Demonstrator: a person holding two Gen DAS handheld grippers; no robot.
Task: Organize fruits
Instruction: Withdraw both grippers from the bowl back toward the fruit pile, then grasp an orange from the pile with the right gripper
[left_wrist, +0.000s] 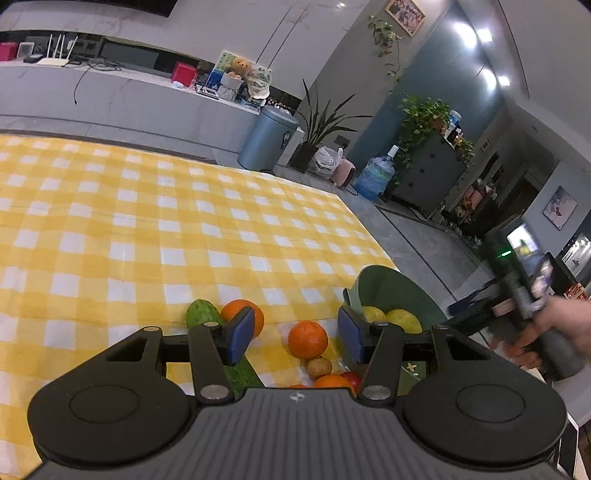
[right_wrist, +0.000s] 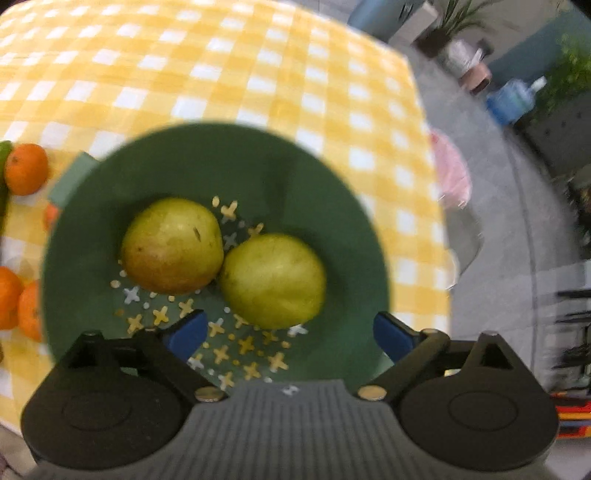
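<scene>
A green bowl (right_wrist: 207, 166) stands near the right edge of a table covered with a yellow and white checked cloth (left_wrist: 147, 229). It is deep and round, and its inner bottom has small star and dot shapes in yellow and white. Inside the bowl lie two yellow-green pears. The left pear (right_wrist: 171, 245) has a brownish blush low on its side and a small dark mark on its skin. The right pear (right_wrist: 273, 280) is more evenly green-yellow. The two pears touch each other at the middle of the bowl.

The right gripper (right_wrist: 291, 334) hangs over the near side of the bowl and points steeply down into it. Its blue pads are wide apart and nothing is between them; the right pear is just beyond them, not touched.

Left of the bowl, on the cloth, lie the other fruits. One orange (left_wrist: 307, 339) is just beside the bowl, and another orange (left_wrist: 245, 315) lies further left, touching a green cucumber (left_wrist: 201, 314). Nearer to the camera than the first orange there is a small brown round fruit (left_wrist: 318, 366), a red fruit (left_wrist: 352, 378) and one more orange (left_wrist: 332, 382), close together.

The left gripper (left_wrist: 295, 334) stands above these fruits with its jaws half apart, holding nothing. To the right of the bowl, a hand (left_wrist: 554, 332) holds the handle of the other gripper.
</scene>
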